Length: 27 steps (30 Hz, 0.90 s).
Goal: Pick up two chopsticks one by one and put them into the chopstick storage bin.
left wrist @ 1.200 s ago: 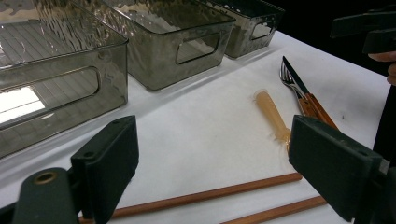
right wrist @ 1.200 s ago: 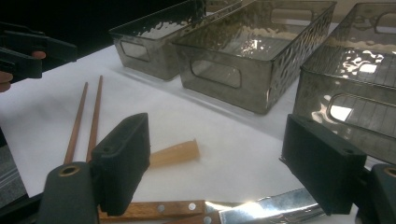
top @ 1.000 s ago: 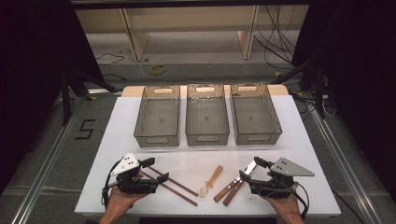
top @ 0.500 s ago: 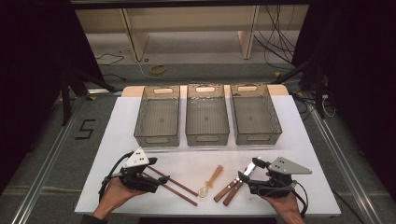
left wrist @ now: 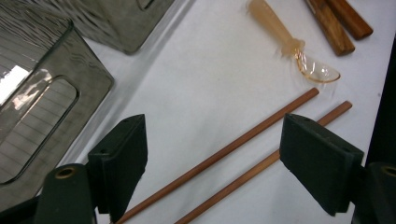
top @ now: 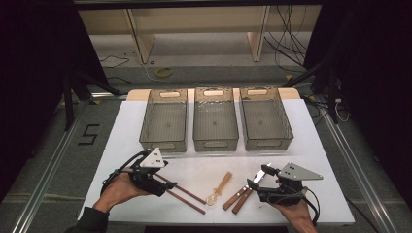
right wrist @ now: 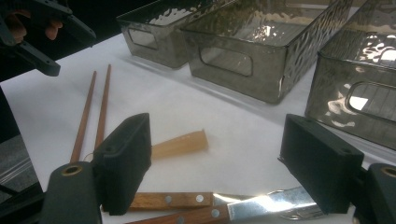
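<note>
Wooden chopsticks [top: 180,192], two of them, are lying side by side on the white worktop [top: 320,160], running from beneath the left tool [top: 158,183] toward the near edge; in the left gripper view they are passing between its two black jaws without either pad pressing on them. Left tool: jaws standing wide, having just been closing a little, nothing gripped, hovering over the sticks' upper ends in the person's left hand [top: 118,191]. Amber plastic spoon [top: 219,188]: lying near the middle of the near edge, bowl toward the person, just beside the chopstick tips. Two wooden-handled pieces of cutlery [top: 238,198]: lying together right of the spoon, metal ends toward the right tool [top: 258,179]. Right tool: jaws standing apart and holding nothing, sitting low over those metal ends in the right gripper view. Three smoky translucent bins [top: 215,119]: standing in a row across the far half of the worktop, well apart from the utensils.
</note>
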### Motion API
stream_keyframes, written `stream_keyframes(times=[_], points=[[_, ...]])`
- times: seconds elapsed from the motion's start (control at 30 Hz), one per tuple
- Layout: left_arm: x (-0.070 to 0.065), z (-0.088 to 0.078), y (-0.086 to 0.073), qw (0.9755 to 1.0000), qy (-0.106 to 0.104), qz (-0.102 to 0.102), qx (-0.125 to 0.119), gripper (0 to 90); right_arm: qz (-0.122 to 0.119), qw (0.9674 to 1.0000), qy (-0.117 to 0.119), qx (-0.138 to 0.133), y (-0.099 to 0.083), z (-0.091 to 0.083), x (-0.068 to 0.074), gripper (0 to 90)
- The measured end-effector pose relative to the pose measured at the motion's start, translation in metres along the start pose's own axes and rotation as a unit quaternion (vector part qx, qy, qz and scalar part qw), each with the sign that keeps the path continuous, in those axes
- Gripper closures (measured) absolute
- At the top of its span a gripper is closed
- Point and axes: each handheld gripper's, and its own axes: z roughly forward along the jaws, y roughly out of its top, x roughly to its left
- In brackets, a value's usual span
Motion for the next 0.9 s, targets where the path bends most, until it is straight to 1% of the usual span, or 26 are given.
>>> stream_keyframes(times=[0.1,0.2,0.3,0.37,0.43,0.47,0.5,0.57,0.6,0.67,0.7,0.73,0.77,0.87,0.9], points=[[0.001,0.004,0.000,0.9997,-0.004,0.012,0.019,24.1,-0.002,1.0000,0.003,0.000,0.000,0.001,0.001,25.6],[0.003,0.008,0.000,0.9991,-0.013,0.018,0.035,24.8,-0.001,1.0000,0.004,0.002,0.000,0.001,0.001,25.7],[0.004,0.011,-0.001,0.9976,-0.014,0.034,0.059,26.2,0.000,1.0000,0.005,0.004,0.000,0.001,0.000,25.7],[0.004,0.012,-0.002,0.9966,-0.017,0.041,0.069,26.6,0.001,1.0000,0.005,0.004,0.000,0.001,0.000,25.7],[0.004,0.014,-0.002,0.9959,-0.022,0.045,0.076,29.3,0.001,0.9999,0.007,0.008,0.000,0.002,0.001,25.7],[0.004,0.015,-0.002,0.9949,-0.025,0.050,0.084,30.0,0.000,0.9999,0.008,0.009,0.000,0.002,0.001,25.7],[0.004,0.018,-0.003,0.9934,-0.026,0.057,0.096,30.7,0.000,0.9999,0.008,0.010,0.000,0.003,0.001,25.7],[0.003,0.019,-0.004,0.9931,-0.025,0.058,0.099,32.1,0.000,0.9999,0.009,0.011,-0.001,0.003,0.001,25.7],[0.003,0.020,-0.004,0.9922,-0.026,0.062,0.105,32.1,0.000,0.9999,0.009,0.011,-0.001,0.003,0.001,25.7],[0.002,0.021,-0.005,0.9917,-0.029,0.063,0.108,33.4,0.000,0.9999,0.010,0.012,-0.001,0.003,0.001,25.7],[0.003,0.021,-0.005,0.9906,-0.032,0.069,0.114,34.6,0.000,0.9999,0.010,0.012,-0.001,0.003,0.001,25.7],[0.002,0.022,-0.005,0.9904,-0.030,0.071,0.115,35.2,0.001,0.9999,0.010,0.013,-0.001,0.003,0.001,25.7],[0.002,0.022,-0.005,0.9895,-0.030,0.076,0.119,36.0,0.000,0.9999,0.011,0.013,-0.001,0.003,0.001,25.7],[0.004,0.022,-0.006,0.9877,-0.033,0.080,0.130,38.8,-0.001,0.9998,0.012,0.013,-0.001,0.004,0.001,25.7],[0.003,0.023,-0.006,0.9877,-0.032,0.079,0.131,39.8,0.000,0.9998,0.012,0.013,-0.001,0.004,0.001,25.7]])
